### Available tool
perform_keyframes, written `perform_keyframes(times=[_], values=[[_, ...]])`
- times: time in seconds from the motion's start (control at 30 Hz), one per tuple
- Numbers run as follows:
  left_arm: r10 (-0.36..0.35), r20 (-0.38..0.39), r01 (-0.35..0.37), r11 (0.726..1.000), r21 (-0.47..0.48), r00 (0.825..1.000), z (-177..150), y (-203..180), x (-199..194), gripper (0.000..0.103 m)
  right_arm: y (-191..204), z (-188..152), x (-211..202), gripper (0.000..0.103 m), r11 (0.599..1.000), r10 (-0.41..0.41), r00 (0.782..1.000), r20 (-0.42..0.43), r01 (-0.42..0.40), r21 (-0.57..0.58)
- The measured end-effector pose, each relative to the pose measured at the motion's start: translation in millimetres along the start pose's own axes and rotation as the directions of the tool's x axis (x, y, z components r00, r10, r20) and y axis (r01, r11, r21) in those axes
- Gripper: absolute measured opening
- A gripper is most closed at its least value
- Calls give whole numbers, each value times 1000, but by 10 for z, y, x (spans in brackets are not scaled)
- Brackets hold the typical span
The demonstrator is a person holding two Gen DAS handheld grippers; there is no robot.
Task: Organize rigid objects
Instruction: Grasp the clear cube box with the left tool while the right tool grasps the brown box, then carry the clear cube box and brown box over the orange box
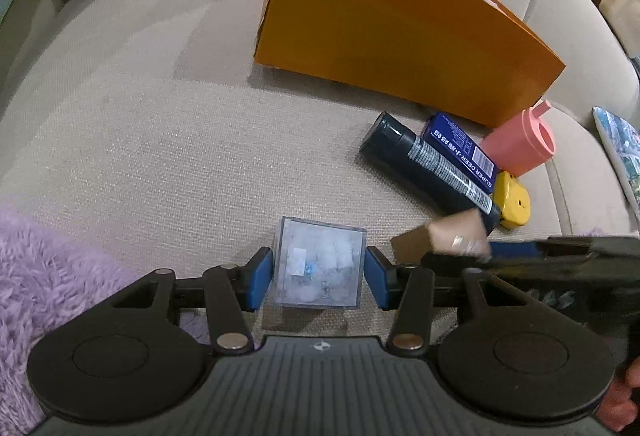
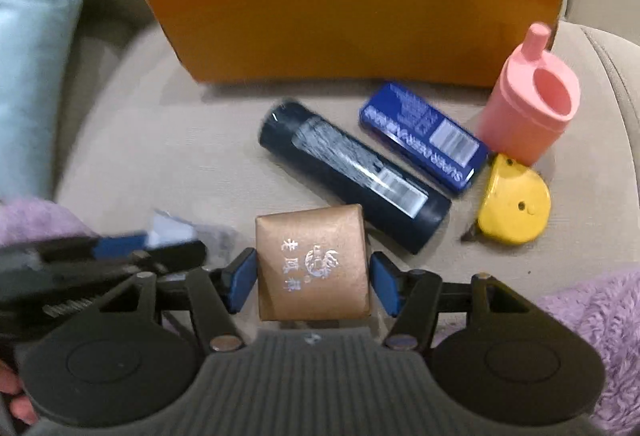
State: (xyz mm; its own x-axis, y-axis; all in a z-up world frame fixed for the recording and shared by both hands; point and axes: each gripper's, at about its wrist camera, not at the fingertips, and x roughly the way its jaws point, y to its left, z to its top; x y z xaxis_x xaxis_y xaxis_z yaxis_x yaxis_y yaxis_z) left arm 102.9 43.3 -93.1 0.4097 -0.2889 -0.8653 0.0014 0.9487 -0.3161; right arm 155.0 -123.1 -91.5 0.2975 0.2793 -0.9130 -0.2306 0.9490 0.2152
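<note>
A clear plastic cube (image 1: 319, 268) rests on the beige sofa seat (image 1: 140, 115), and my left gripper (image 1: 319, 270) is shut on it, blue pads against both sides. A brown paper-wrapped box (image 2: 312, 264) with silver print sits between the pads of my right gripper (image 2: 312, 278), which stand just off its sides, so it is open. The left wrist view shows the brown box (image 1: 448, 236) blurred at the tip of the right gripper (image 1: 540, 252). The left gripper (image 2: 120, 252) is at the left edge of the right wrist view.
Beyond lie a dark cylinder (image 2: 352, 175), a blue tin (image 2: 424, 139), a yellow tape measure (image 2: 516, 203) and an upright pink cup (image 2: 528, 103). An orange box (image 2: 352, 7) stands behind them. Purple fluffy fabric (image 1: 48, 276) lies near, with a pale blue cushion (image 2: 32, 55) at left.
</note>
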Motion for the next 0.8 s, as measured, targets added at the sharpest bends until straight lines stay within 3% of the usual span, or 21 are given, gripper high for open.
perform_keyframes(times=[0.43,0.63,0.8], values=[[-20,1,20,1000,-18,1000,9,23,-15,58,90,-33,111,63,999,-14,1000,19,15,-47],[-99,44,102,992,-73,994,28,69,-275,57,87,4,-278,62,998,53,996,71,-49,-47],[-158,116,168,982,-82,981,258,25,-676,57,146,195,-673,62,991,88,987,137,-72,-117]])
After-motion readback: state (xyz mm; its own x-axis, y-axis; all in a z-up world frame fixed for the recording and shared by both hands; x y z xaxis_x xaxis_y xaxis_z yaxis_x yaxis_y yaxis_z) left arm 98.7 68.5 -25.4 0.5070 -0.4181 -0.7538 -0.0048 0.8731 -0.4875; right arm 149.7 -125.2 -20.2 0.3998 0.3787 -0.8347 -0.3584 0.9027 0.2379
